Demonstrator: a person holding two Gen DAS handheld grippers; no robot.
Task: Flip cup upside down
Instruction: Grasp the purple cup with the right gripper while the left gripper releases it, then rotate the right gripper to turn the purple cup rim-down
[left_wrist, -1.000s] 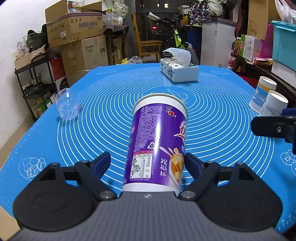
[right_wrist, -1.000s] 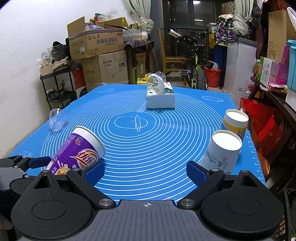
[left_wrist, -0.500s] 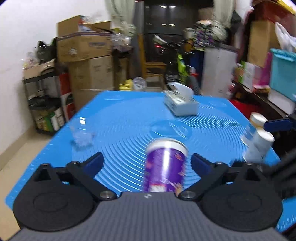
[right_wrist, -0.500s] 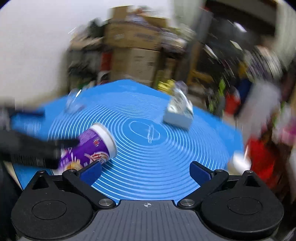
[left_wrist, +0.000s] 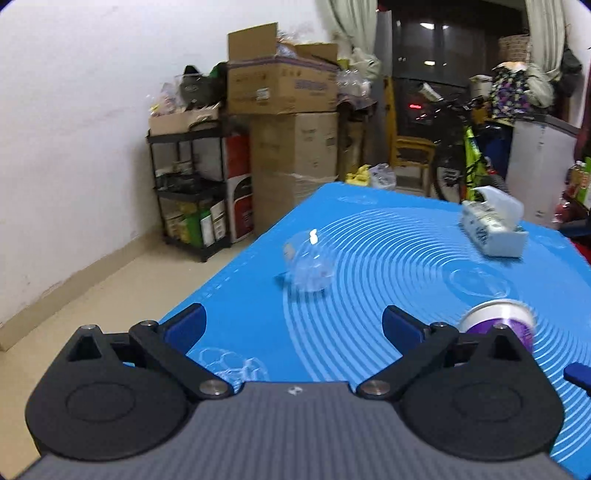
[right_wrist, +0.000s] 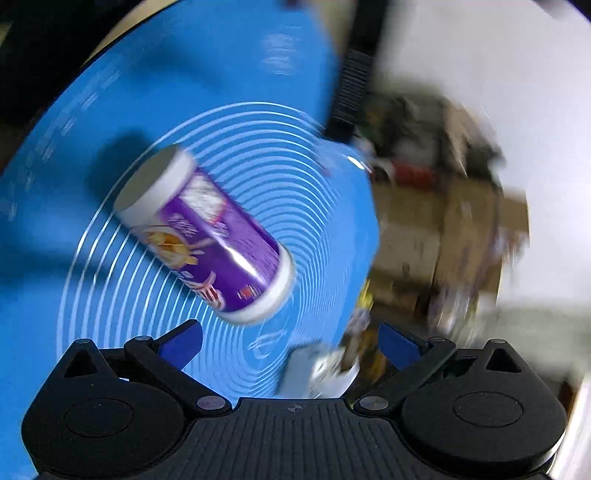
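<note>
The purple paper cup (right_wrist: 207, 236) lies on its side on the blue mat (right_wrist: 74, 110). In the left wrist view only its white-rimmed end (left_wrist: 496, 319) shows, behind my left gripper's right finger. My left gripper (left_wrist: 291, 323) is open and empty, off to the cup's left near the mat's front-left corner. My right gripper (right_wrist: 290, 338) is open and empty; its view is strongly rolled and blurred, and the cup lies just beyond its fingers, apart from them.
A clear plastic cup (left_wrist: 308, 264) lies on its side on the mat (left_wrist: 369, 295) ahead of the left gripper. A tissue box (left_wrist: 493, 230) stands at the far right. Stacked cardboard boxes (left_wrist: 284, 122) and a black shelf (left_wrist: 188, 192) stand past the mat's left edge.
My left gripper let go of the purple cup, drew back and swung left. My right gripper rolled hard and moved over toward the cup, which now lies on the mat.
</note>
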